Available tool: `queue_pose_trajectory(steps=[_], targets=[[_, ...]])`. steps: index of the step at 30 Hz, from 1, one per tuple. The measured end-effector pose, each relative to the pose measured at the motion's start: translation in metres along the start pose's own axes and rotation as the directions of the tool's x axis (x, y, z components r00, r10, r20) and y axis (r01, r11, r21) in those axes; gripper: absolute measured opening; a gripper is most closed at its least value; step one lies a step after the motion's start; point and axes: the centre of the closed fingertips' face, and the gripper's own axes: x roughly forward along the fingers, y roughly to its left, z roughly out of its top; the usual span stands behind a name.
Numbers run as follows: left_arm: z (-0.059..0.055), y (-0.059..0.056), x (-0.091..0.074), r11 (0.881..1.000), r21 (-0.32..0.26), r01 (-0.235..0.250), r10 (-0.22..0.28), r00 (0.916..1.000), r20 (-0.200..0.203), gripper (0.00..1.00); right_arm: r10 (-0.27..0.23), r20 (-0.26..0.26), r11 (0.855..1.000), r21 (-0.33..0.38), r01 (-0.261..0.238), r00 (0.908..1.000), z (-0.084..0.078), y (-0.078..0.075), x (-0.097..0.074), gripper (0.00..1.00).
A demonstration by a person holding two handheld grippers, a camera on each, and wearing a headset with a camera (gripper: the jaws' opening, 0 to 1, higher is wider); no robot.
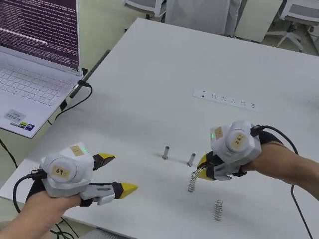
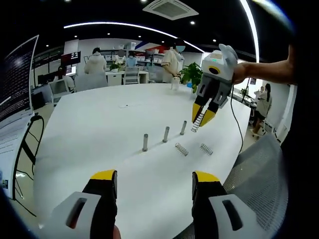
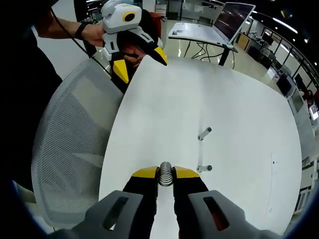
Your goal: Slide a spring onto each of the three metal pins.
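Close by the pins (image 2: pixel 166 134), R gripper (image 1: pixel 202 167) is clamped on a spring (image 1: pixel 193 181), 1st of three I reckon, & next needs it lined up over a pin; L gripper (image 1: pixel 120 173) hangs w/ jaws apart.

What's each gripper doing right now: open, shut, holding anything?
Left gripper: open, yellow-tipped jaws apart, holding nothing.
Right gripper: shut on a small silver coiled metal spring.
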Motion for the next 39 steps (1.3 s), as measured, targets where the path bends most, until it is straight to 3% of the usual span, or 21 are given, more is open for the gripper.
queue_pose_trajectory(steps=[20,29,39], targets=[[-0.006,-0.007,0.002,1.000,-0.025,0.006,-0.006,0.9999,-0.009,0.55,-0.004,-0.025,0.998,-0.062,0.003,0.9997,0.030,-0.061,0.028,0.08],[-0.006,-0.012,0.003,0.999,-0.033,0.011,-0.011,0.9999,-0.012,0.55,0.013,-0.053,0.996,-0.087,-0.018,0.9985,0.034,-0.077,0.048,0.08],[-0.012,-0.013,0.000,0.999,-0.054,0.004,-0.005,0.9998,-0.019,0.55,0.015,-0.073,0.994,-0.107,-0.022,0.9972,0.038,-0.089,0.056,0.08]])
